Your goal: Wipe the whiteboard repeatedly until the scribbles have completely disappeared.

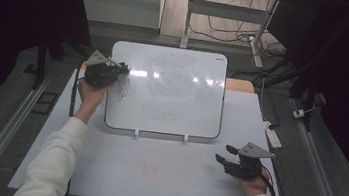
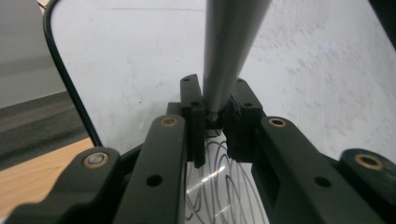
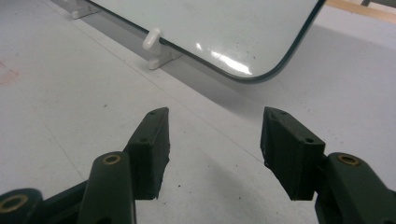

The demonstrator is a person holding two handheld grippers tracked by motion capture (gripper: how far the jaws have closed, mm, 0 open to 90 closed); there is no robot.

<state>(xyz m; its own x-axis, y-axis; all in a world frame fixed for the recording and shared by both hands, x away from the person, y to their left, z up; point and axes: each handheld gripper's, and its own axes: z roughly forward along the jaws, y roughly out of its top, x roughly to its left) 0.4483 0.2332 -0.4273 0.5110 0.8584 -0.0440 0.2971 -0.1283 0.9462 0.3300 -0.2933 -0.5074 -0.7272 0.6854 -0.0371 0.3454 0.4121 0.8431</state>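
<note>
Whiteboard (image 1: pixel 173 90) is the largest thing shown: a white, dark-rimmed board with rounded corners, lying on a pale table (image 1: pixel 153 171) and braced along its near edge by two small white pegs (image 1: pixel 136 133). In the high view its middle is covered with faint grey smears, and a small patch of looping black scribble (image 1: pixel 122 87) is seen near its left edge. The same loops are seen beneath the jaws in the left gripper view (image 2: pixel 219 182).

Judged from these marks, the drawing appears to be under way but at an early stage: only one small corner has been inked, and most of the board is left bare apart from the smudging.

A grey marker (image 2: pixel 229 51) is held in the left gripper (image 1: pixel 115 68), which is placed over the board's left edge. In the left gripper view the jaws are seen pressed tight against the marker's lower end, with the barrel rising up and away toward the camera. The tip is hidden between the pads, so contact with the board cannot be told.

The right gripper (image 1: pixel 223 154) is held low over the table at the near right, just off the board's near right corner. In the right gripper view (image 3: pixel 212 135) its jaws are seen standing well apart, with nothing between them and only bare tabletop below.
</note>
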